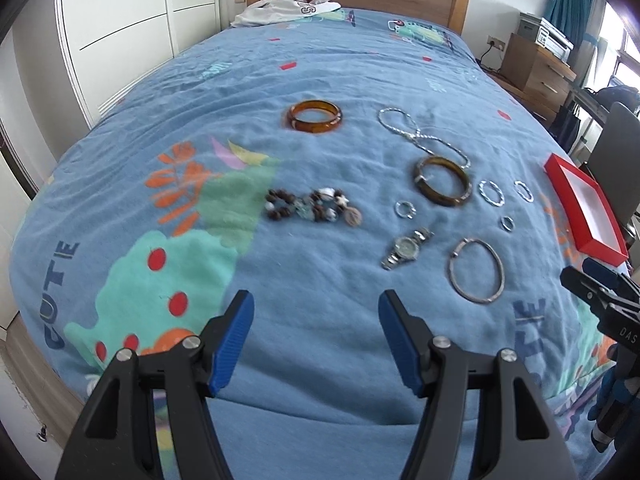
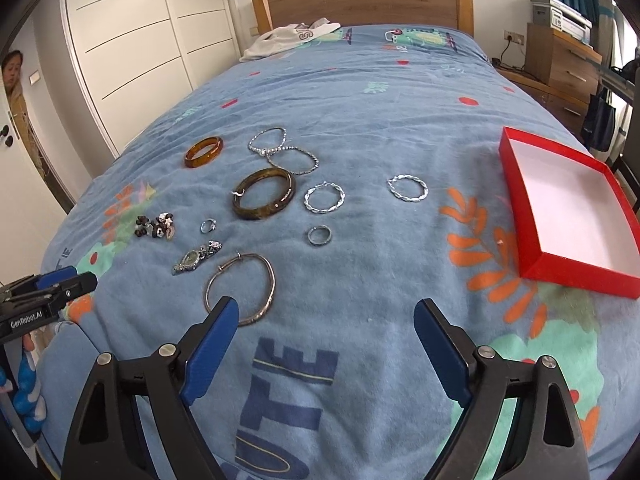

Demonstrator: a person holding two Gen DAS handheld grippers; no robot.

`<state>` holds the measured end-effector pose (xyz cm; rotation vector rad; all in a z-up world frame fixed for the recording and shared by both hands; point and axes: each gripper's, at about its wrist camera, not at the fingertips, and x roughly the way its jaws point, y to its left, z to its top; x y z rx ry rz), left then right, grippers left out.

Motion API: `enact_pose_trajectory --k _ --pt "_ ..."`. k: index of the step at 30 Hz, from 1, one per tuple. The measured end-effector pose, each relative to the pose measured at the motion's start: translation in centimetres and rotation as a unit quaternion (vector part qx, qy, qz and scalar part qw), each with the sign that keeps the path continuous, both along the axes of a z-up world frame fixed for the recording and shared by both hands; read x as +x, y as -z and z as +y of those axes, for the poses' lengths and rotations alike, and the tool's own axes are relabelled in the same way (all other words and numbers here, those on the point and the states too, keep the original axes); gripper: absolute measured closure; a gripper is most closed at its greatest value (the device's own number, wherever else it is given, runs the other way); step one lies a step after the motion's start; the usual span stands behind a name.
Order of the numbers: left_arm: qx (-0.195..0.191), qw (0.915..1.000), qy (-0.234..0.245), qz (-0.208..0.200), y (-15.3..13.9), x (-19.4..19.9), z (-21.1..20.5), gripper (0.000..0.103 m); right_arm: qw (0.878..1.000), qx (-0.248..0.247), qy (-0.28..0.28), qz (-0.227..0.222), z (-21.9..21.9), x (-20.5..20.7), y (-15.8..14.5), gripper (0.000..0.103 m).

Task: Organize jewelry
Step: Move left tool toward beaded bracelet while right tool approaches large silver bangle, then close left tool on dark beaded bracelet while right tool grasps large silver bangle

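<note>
Jewelry lies spread on the blue bedspread. An amber bangle (image 1: pixel 315 117) (image 2: pixel 203 152), a dark brown bangle (image 1: pixel 442 180) (image 2: pixel 264 193), a silver chain (image 1: pixel 424 134) (image 2: pixel 282 151), a bead bracelet (image 1: pixel 314 206) (image 2: pixel 156 227), a watch (image 1: pixel 406 248) (image 2: pixel 197 257), a thin silver bangle (image 1: pixel 476 270) (image 2: pixel 241 288) and several silver rings (image 2: pixel 324 198) lie there. An open red box (image 2: pixel 568 208) (image 1: pixel 586 210), empty, sits at the right. My left gripper (image 1: pixel 316 340) is open and empty, short of the watch. My right gripper (image 2: pixel 326 344) is open and empty, its left finger (image 2: pixel 212 352) by the thin bangle.
The bed has a wooden headboard (image 2: pixel 362 2) and a white garment (image 2: pixel 290 38) at the far end. White wardrobe doors (image 2: pixel 132 48) stand left. A wooden dresser (image 2: pixel 560 60) with a printer stands right. The bed's near edge is below both grippers.
</note>
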<state>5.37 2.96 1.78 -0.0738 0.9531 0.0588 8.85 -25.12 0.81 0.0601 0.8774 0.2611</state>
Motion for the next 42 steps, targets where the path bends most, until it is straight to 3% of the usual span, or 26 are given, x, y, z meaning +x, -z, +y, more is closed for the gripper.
enact_pose_trajectory --k 12,31,42 --pt "-0.008 0.9999 0.003 0.010 0.8 3.9 2.9 0.040 0.999 0.007 -0.030 0.025 3.0 1.6 1.6 0.014" --pt "-0.102 0.9938 -0.003 0.044 4.2 10.0 2.2 0.040 0.995 0.004 -0.082 0.050 7.0 3.8 4.5 0.010" --pt "-0.091 0.9931 -0.036 0.065 6.5 12.9 2.4 0.040 0.994 -0.004 -0.095 0.051 8.1 5.0 5.7 0.010"
